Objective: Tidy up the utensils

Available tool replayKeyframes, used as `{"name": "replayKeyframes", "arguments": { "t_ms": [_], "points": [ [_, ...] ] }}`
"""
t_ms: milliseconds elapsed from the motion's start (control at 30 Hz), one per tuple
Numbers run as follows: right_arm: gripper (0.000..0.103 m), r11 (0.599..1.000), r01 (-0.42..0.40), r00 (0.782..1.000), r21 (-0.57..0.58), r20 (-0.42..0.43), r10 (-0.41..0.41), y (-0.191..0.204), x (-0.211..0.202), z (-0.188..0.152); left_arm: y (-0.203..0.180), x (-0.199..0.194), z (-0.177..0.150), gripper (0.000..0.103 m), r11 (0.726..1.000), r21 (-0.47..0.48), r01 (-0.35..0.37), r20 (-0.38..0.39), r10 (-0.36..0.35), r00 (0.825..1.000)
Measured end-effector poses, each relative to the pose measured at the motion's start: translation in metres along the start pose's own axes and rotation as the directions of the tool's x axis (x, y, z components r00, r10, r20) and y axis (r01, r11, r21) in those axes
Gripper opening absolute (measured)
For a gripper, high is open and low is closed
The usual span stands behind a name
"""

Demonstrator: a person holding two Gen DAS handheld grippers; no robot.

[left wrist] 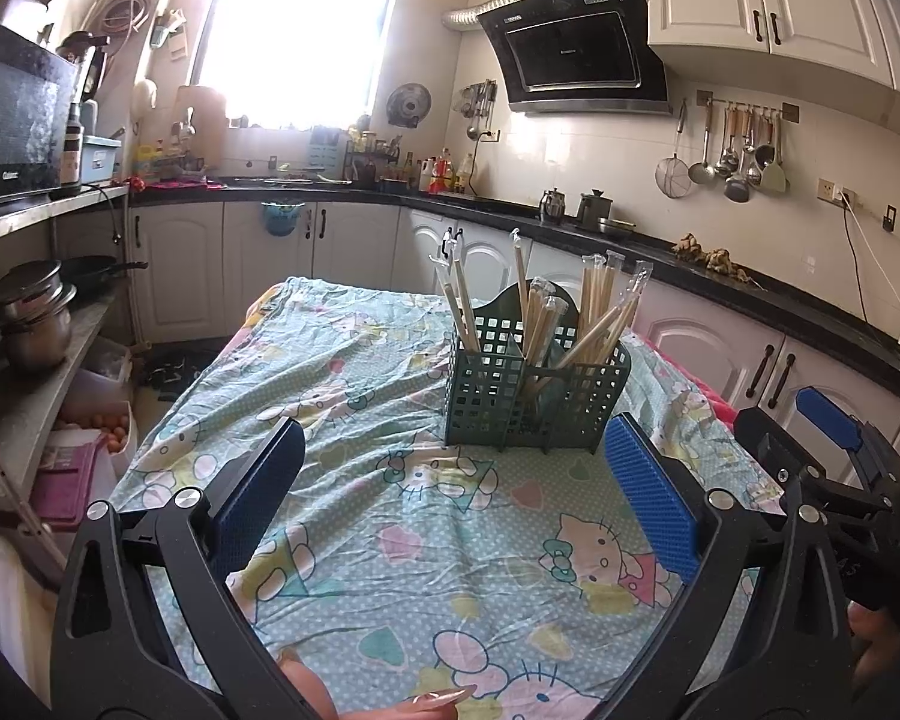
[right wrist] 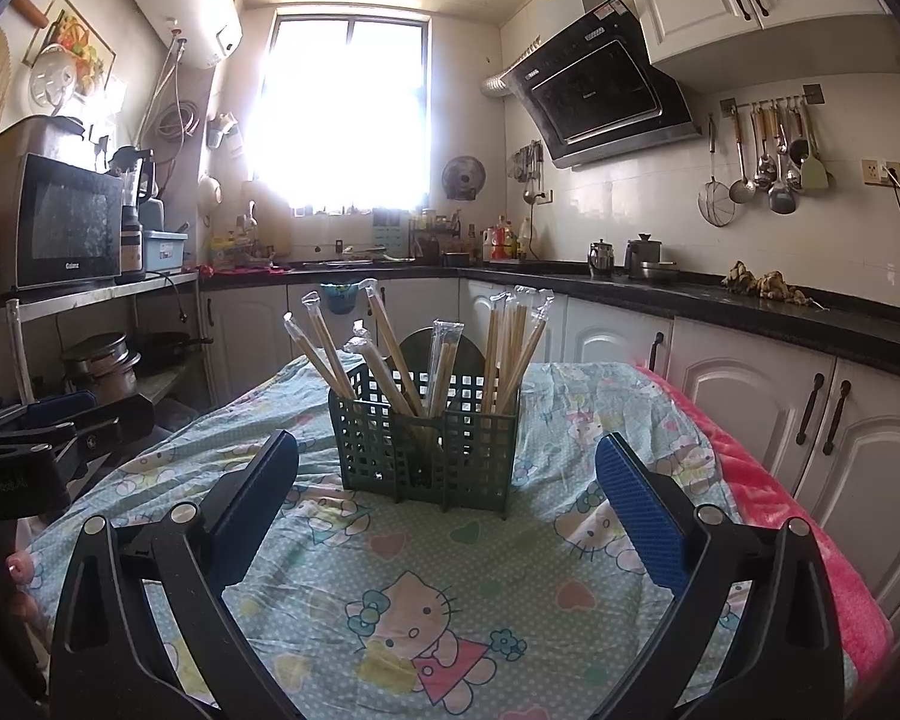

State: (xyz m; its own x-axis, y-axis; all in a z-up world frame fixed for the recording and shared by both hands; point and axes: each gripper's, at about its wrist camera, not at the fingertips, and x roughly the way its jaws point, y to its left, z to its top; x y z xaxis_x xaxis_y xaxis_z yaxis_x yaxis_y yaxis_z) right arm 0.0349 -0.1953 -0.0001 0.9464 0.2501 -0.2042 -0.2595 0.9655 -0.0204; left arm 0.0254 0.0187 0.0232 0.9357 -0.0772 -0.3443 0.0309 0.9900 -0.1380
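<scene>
A table under a cartoon-cat tablecloth (right wrist: 450,588) fills both views, but only the right wrist view shows the pink blanket (right wrist: 810,540) along its edge, right of the right gripper (right wrist: 447,501), and a water heater (right wrist: 186,0) high at upper left. Ahead of both tongs, beyond their tips, stands a green lattice caddy (left wrist: 534,402) holding wrapped chopsticks (left wrist: 600,312) upright in its compartments. The left gripper (left wrist: 456,483) and the right one both gape wide, holding nothing.

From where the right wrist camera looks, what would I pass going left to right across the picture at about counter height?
Microwave → window → small wall fan → range hood → hanging ladles and strainer → wall socket.
</scene>
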Motion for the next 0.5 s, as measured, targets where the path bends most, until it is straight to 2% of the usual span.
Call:
{"name": "replayKeyframes", "arguments": {
  "t_ms": [500],
  "points": [
    [0.097, 1.000, -0.002, 1.000, -0.002, 0.001, 0.002, 0.0008, -0.0003, 0.0009, 0.0007, -0.0021, 0.0012, 0.092, 1.000, -0.001, -0.007, 0.006, 0.007, 1.000]
  ]
}}
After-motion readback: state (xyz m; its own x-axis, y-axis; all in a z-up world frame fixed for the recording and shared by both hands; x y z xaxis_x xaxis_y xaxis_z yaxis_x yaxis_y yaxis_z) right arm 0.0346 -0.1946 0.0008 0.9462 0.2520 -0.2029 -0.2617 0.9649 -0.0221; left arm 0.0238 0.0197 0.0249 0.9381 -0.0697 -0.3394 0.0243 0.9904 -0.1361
